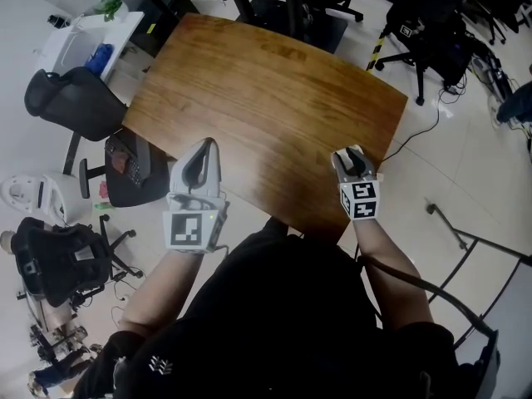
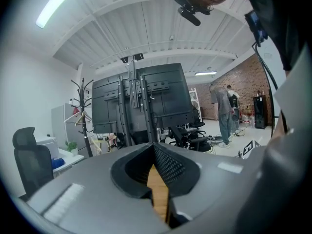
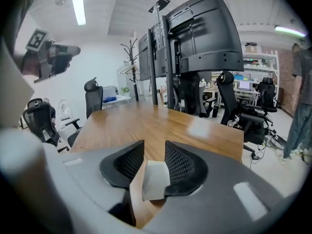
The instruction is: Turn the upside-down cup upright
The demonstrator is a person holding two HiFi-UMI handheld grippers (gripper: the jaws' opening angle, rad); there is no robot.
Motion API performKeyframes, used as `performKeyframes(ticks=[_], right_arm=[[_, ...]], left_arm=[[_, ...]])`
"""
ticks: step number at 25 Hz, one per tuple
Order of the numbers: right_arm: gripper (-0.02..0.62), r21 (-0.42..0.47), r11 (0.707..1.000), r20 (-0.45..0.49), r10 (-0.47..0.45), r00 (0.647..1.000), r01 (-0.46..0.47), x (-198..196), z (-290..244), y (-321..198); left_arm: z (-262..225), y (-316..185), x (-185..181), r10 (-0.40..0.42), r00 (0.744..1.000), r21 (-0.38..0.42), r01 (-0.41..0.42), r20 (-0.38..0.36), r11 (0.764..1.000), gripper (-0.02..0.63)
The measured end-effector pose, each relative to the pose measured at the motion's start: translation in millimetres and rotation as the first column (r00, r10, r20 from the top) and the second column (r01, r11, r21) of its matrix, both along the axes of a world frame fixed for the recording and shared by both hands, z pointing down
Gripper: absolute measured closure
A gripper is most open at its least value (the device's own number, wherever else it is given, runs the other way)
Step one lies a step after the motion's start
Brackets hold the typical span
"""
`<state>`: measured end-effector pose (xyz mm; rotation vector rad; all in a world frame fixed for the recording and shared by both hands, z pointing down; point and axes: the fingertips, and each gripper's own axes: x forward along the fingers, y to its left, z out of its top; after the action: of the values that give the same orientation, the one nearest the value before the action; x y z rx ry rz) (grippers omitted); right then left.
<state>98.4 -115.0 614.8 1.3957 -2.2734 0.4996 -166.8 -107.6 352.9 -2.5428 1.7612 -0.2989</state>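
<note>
Table (image 1: 274,81) glossy varnished wood; cup (image 3: 155,179) matt white; fingers (image 3: 181,162) black, dimpled texture.

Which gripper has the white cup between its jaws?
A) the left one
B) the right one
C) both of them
B: in the right gripper view the white cup sits between the right gripper's parted jaws; the left gripper has only table showing.

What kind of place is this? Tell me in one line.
Probably an office or lab workspace: a wooden table, a black office chair beside it, and large screens on tall stands.
</note>
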Motion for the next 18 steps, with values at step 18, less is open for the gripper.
performKeyframes(ticks=[18], right_arm=[[0.414, -0.300, 0.951, 0.343, 0.182, 0.921, -0.076, 55.7, 40.5, 6.1]], left_arm=[[-6.9, -3.2, 12.2, 0.004, 1.000, 0.007, -0.004, 0.011, 1.000, 0.606]])
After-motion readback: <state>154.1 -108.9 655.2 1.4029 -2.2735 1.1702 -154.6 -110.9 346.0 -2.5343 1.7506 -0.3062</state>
